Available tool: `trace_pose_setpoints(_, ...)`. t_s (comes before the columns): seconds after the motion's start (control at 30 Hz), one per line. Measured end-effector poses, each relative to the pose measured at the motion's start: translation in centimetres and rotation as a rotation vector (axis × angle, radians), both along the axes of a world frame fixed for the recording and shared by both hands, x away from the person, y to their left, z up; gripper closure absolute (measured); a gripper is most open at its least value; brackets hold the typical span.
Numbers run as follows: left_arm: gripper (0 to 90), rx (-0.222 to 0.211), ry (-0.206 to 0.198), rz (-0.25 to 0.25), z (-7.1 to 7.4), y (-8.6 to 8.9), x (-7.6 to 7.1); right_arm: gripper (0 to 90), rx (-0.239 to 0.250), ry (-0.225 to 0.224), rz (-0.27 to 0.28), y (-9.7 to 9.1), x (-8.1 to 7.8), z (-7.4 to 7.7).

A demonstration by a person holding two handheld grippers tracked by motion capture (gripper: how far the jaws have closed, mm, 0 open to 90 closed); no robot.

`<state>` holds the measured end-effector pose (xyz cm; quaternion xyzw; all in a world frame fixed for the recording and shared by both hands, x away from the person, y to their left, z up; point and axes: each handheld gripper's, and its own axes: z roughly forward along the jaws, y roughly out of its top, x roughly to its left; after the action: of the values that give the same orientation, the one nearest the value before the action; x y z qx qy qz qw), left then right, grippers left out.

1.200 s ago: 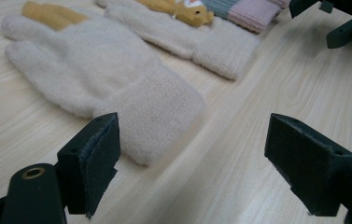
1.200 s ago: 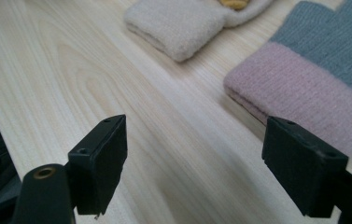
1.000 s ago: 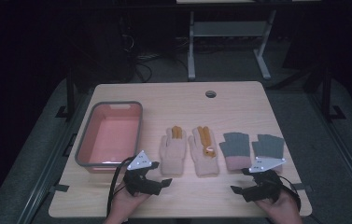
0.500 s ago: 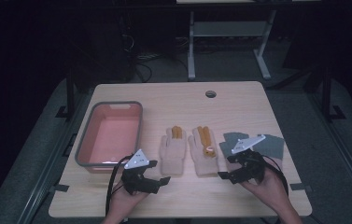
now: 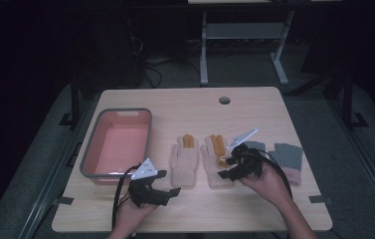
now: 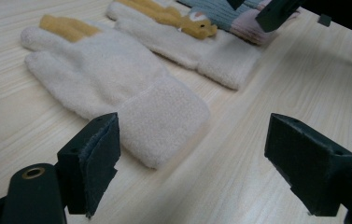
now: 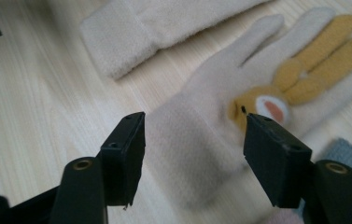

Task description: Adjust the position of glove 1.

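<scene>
My right gripper (image 7: 190, 158) hangs with its jaws spread wide and empty; between them lies the palm of the right cream glove (image 7: 211, 140). This view picks out a rabbit face and orange ears just off the right jaw. My left gripper (image 6: 192, 168) is also wide open, gripping nothing; the left cream glove (image 6: 117, 79) has its cuff just ahead of the left jaw. The high view adds the pink tray (image 5: 91, 164) and grey gloves (image 5: 288, 158) on the tabletop (image 5: 254, 209).

Bare table (image 5: 254, 107) beyond gloves (image 5: 184, 158)
</scene>
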<state>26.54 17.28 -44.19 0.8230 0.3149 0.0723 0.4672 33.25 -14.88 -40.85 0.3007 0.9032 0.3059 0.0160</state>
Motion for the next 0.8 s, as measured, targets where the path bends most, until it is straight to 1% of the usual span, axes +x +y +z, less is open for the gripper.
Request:
trace_pose_setpoints(0.07, 18.0, -0.004, 0.006, 0.001, 0.0, 0.0, 0.0, 39.8, -0.009, 0.005, -0.001, 0.5, 0.6, -0.2)
trace_pose_setpoints(0.1, 18.0, -0.004, 0.006, 0.001, 0.0, 0.0, 0.0, 39.8, -0.012, 0.014, -0.003, 0.6, 0.8, -0.3)
trace_pose_setpoints(0.13, 18.0, -0.003, 0.005, -0.001, 0.0, 0.0, 0.0, 39.8, -0.012, 0.014, -0.003, 0.6, 0.8, -0.3)
trace_pose_setpoints(0.2, 18.0, -0.002, 0.007, -0.003, 0.0, 0.0, 0.0, 40.2, -0.026, 0.035, -0.017, 0.7, 1.4, -0.7)
trace_pose_setpoints(0.23, 18.0, -0.002, 0.007, -0.003, 0.0, 0.0, 0.0, 40.2, -0.026, 0.035, -0.017, 0.7, 1.4, -0.7)
trace_pose_setpoints(0.27, 18.0, -0.003, 0.006, -0.003, 0.0, 0.0, 0.0, 40.9, -0.024, 0.049, -0.022, 0.8, 1.5, -0.8)
trace_pose_setpoints(0.3, 18.0, -0.002, 0.003, -0.005, 0.0, 0.0, 0.0, 42.2, -0.036, 0.058, -0.019, 1.0, 1.5, -1.1)
trace_pose_setpoints(0.37, 18.0, -0.005, 0.003, -0.004, 0.0, 0.0, 0.1, 42.6, -0.043, 0.065, -0.013, 1.2, 1.5, -1.4)
trace_pose_setpoints(0.43, 18.0, -0.01, 0.01, 0.001, 0.0, 0.0, 0.0, 43.0, -0.062, 0.067, -0.013, 1.5, 1.5, -1.7)
trace_pose_setpoints(0.47, 18.0, -0.011, 0.013, 0.003, -0.1, 0.0, 0.0, 43.0, -0.062, 0.067, -0.013, 1.5, 1.5, -1.7)
trace_pose_setpoints(0.5, 18.0, -0.01, 0.013, 0.003, 0.0, 0.0, 0.0, 44.6, -0.071, 0.063, -0.019, 1.7, 1.5, -1.8)
trace_pose_setpoints(0.6, 18.0, -0.011, 0.013, 0.004, 0.0, 0.0, 0.0, 45.3, -0.07, 0.053, -0.024, 1.7, 1.6, -1.8)
trace_pose_setpoints(0.63, 18.0, -0.011, 0.014, 0.004, 0.0, 0.0, 0.0, 46.9, -0.067, 0.051, -0.04, 1.6, 1.8, -1.6)
trace_pose_setpoints(0.7, 18.0, -0.008, 0.013, 0.002, 0.0, 0.0, 0.0, 47.1, -0.057, 0.04, -0.058, 1.4, 2.0, -1.5)
trace_pose_setpoints(0.73, 18.0, -0.008, 0.013, 0.002, 0.0, 0.0, 0.0, 47.1, -0.057, 0.04, -0.058, 1.4, 2.0, -1.5)
trace_pose_setpoints(0.77, 18.0, -0.007, 0.012, -0.001, 0.0, 0.0, 0.1, 45.6, -0.053, 0.036, -0.091, 1.1, 2.4, -1.3)
trace_pose_setpoints(0.8, 18.0, -0.006, 0.007, -0.003, 0.0, 0.0, 0.1, 45.2, -0.056, 0.039, -0.099, 1.0, 2.5, -1.3)
